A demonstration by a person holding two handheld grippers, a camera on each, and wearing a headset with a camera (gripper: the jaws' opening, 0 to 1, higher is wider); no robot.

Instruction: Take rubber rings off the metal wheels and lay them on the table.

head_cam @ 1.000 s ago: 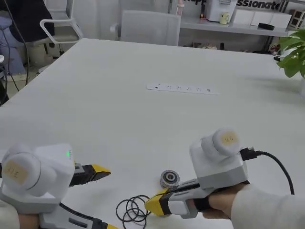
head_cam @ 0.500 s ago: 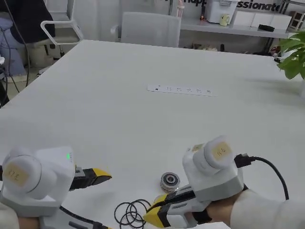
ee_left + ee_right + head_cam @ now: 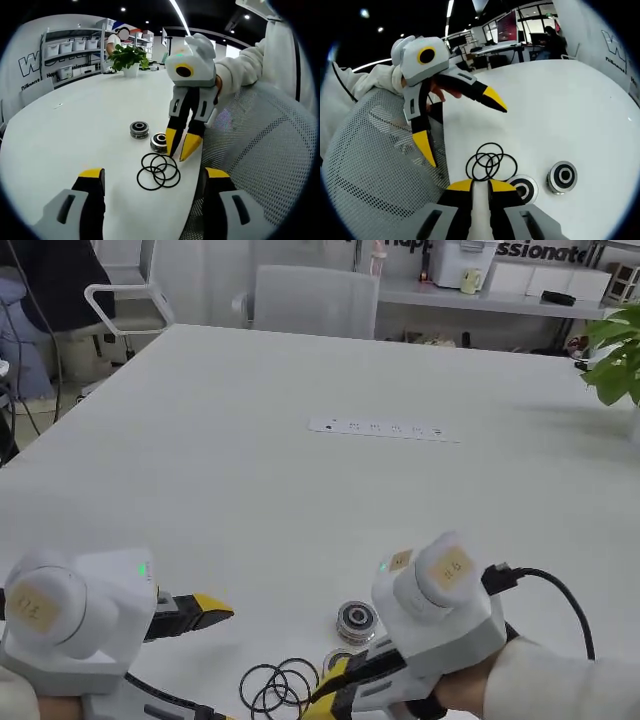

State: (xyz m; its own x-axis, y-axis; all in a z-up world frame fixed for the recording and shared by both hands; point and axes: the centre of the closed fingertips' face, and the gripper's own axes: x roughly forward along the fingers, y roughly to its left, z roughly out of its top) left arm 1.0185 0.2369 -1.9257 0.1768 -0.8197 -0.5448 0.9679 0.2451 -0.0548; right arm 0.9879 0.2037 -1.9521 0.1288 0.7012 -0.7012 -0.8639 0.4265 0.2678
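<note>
Several black rubber rings (image 3: 278,683) (image 3: 160,170) (image 3: 490,161) lie overlapping near the table's front edge. Two metal wheels sit just beyond them: one (image 3: 356,618) (image 3: 139,128) (image 3: 564,176) stands free, the other (image 3: 159,142) (image 3: 524,187) is right beside my right gripper's tips. My right gripper (image 3: 330,687) (image 3: 180,150) (image 3: 482,187) hovers at the edge of the ring pile, its yellow jaws together with nothing visible between them. Left of the rings, my left gripper (image 3: 205,608) (image 3: 152,180) (image 3: 460,125) is wide open and holds nothing.
A white power strip (image 3: 383,427) lies mid-table. A mesh chair seat (image 3: 380,165) is close below the table's front edge. A potted plant (image 3: 618,350) stands at the far right, and a chair (image 3: 315,298) is at the far side.
My right gripper has drawn back toward me and a little left, now covering more of the nearer wheel. The left gripper, rings and free wheel have stayed put.
</note>
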